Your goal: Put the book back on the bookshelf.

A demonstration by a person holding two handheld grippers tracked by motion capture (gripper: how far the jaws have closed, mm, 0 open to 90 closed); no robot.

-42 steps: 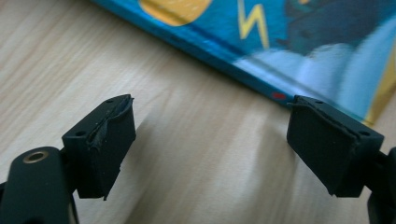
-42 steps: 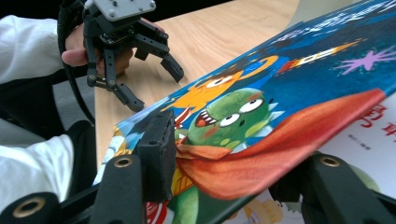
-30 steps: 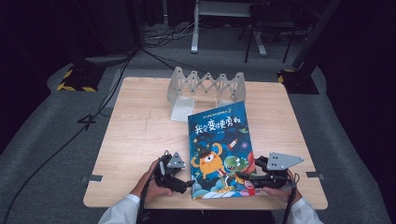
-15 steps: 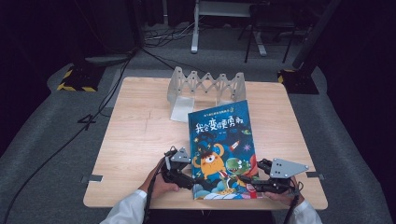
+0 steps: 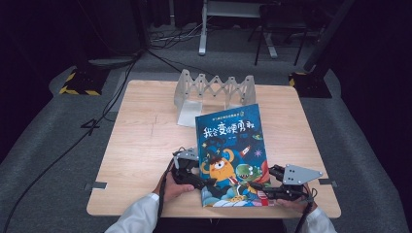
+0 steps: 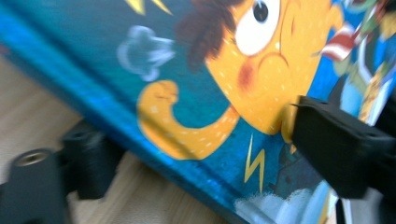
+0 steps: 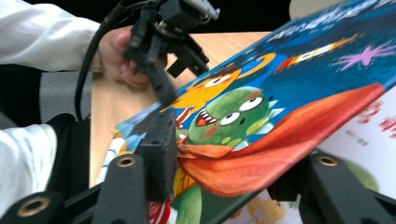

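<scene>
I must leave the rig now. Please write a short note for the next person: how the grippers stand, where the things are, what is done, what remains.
Left gripper: fingers astride the book's near left edge, one on the cover, one beneath; grip unclear.
Right gripper: fingers wide, the cover's near right corner between them.
Book lies at the near side of the table; rack stands at the far side, apart.
Done: corner raised, a page shows under it.
Left: probably open the cover fully.
</scene>
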